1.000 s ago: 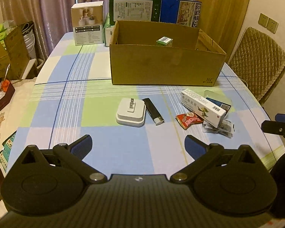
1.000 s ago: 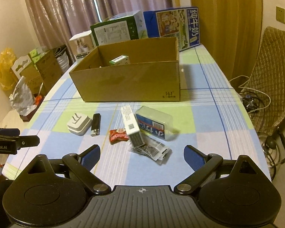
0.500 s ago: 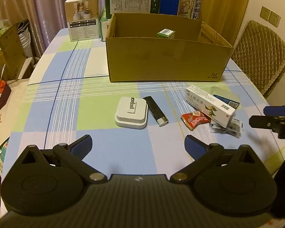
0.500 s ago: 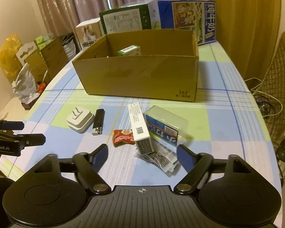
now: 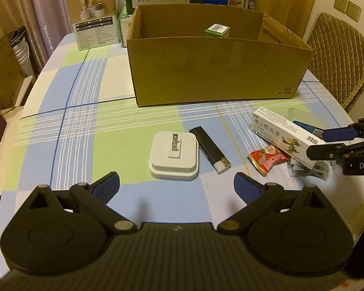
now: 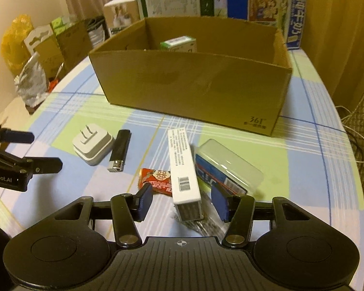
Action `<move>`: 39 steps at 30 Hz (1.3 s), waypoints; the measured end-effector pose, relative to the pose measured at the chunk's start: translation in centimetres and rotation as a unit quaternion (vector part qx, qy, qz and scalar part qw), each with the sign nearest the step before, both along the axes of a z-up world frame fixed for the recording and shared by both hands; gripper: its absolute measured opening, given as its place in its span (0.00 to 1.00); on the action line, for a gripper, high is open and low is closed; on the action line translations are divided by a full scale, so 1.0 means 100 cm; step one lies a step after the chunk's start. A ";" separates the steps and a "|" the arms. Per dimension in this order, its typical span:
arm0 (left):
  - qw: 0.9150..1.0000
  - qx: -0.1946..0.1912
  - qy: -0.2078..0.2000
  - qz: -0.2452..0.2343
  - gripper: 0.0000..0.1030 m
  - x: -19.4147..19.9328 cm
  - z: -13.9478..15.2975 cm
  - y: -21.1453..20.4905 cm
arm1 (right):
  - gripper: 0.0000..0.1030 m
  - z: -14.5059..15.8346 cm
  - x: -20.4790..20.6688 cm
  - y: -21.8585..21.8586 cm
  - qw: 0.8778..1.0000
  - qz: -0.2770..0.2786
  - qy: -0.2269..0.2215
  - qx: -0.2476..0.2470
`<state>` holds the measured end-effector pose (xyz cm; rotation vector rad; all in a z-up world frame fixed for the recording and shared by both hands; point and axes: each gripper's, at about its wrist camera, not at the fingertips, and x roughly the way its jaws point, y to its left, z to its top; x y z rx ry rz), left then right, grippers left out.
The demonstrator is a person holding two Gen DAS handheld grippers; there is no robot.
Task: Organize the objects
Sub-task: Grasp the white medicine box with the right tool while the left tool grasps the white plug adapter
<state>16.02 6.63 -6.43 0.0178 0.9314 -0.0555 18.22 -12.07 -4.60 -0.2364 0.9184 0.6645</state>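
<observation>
Right gripper (image 6: 180,202), jaws apart, straddles the near end of the long white cardboard medicine box (image 6: 183,163), aligned for pickup toward the open brown cardboard carton (image 6: 189,84); left gripper (image 5: 177,185) hovers open before the white plug adapter (image 5: 173,155).

Here's the left hand-held gripper (image 5: 176,186): matte black body, ribbed centre panel with a small white mark, two round discs at the sides. Black linkage arms pivot on silver and brass-coloured rivets, and the fingers (image 5: 106,186) carry dark blue pads. Over to the right hand-held gripper (image 6: 182,203): same black build, a white crosshair mark on the ribbed panel, triangular cut-outs in the arms, blue pads (image 6: 144,201) again. White lettering shows along each one's side; only fragments are readable.
</observation>
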 end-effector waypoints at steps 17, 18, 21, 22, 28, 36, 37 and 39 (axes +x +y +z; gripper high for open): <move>0.999 0.017 0.024 -0.031 0.84 0.053 -0.042 0.003 | 0.24 -0.027 0.038 0.036 0.998 0.024 0.021 -0.049; 0.999 0.017 0.025 -0.032 0.82 0.054 -0.044 0.003 | 0.23 -0.028 0.039 0.037 0.998 0.023 0.023 -0.051; 0.999 0.019 0.028 -0.036 0.77 0.059 -0.047 0.003 | 0.23 -0.028 0.039 0.040 0.998 0.022 0.024 -0.051; 0.999 0.020 0.029 -0.038 0.77 0.061 -0.048 0.003 | 0.23 -0.028 0.039 0.041 0.998 0.024 0.026 -0.052; 0.998 0.029 0.033 -0.048 0.72 0.067 -0.053 0.000 | 0.23 -0.029 0.042 0.046 0.998 0.026 0.034 -0.051; 0.997 0.033 0.037 -0.056 0.60 0.075 -0.058 -0.003 | 0.23 -0.034 0.048 0.053 0.997 0.026 0.035 -0.060; 0.997 0.031 0.036 -0.055 0.60 0.076 -0.058 -0.003 | 0.23 -0.035 0.048 0.053 0.997 0.026 0.035 -0.061; 0.997 0.029 0.038 -0.052 0.60 0.076 -0.058 -0.003 | 0.23 -0.036 0.048 0.054 0.997 0.023 0.031 -0.062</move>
